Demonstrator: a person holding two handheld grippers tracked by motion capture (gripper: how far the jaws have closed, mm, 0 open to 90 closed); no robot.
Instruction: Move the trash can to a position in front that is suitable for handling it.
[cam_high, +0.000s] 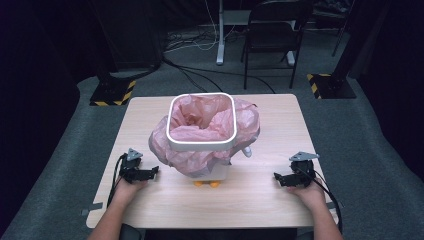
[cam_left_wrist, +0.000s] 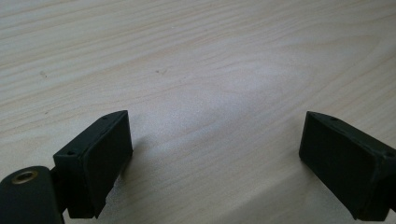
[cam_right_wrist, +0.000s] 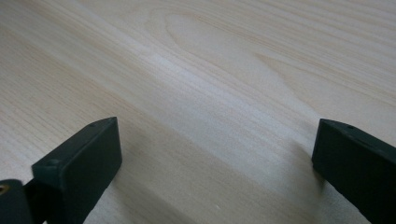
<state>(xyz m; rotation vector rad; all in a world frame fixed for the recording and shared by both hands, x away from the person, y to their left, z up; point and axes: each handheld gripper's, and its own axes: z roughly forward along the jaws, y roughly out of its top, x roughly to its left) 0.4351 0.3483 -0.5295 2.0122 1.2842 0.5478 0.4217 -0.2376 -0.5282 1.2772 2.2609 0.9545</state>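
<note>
A small white bin (cam_high: 202, 142) with a rounded square rim stands at the middle of the wooden table (cam_high: 250, 200), lined with a crumpled pink plastic bag (cam_high: 200, 125) that spills over its sides. Two orange feet (cam_high: 206, 184) show under its front. My left gripper (cam_high: 150, 173) rests on the table to the bin's left, open, its jaws pointing at the bin. My right gripper (cam_high: 278, 178) rests at the bin's right, open too. In the left gripper view (cam_left_wrist: 215, 154) and the right gripper view (cam_right_wrist: 215, 163) the jaws stand wide apart over bare wood, nothing between them.
Beyond the table a black folding chair (cam_high: 272, 35) and a white stand leg (cam_high: 220, 35) stand on grey carpet with cables. Two yellow-black striped bases (cam_high: 112, 92) (cam_high: 327, 85) sit near the table's far corners. Bare wood lies in front of the bin.
</note>
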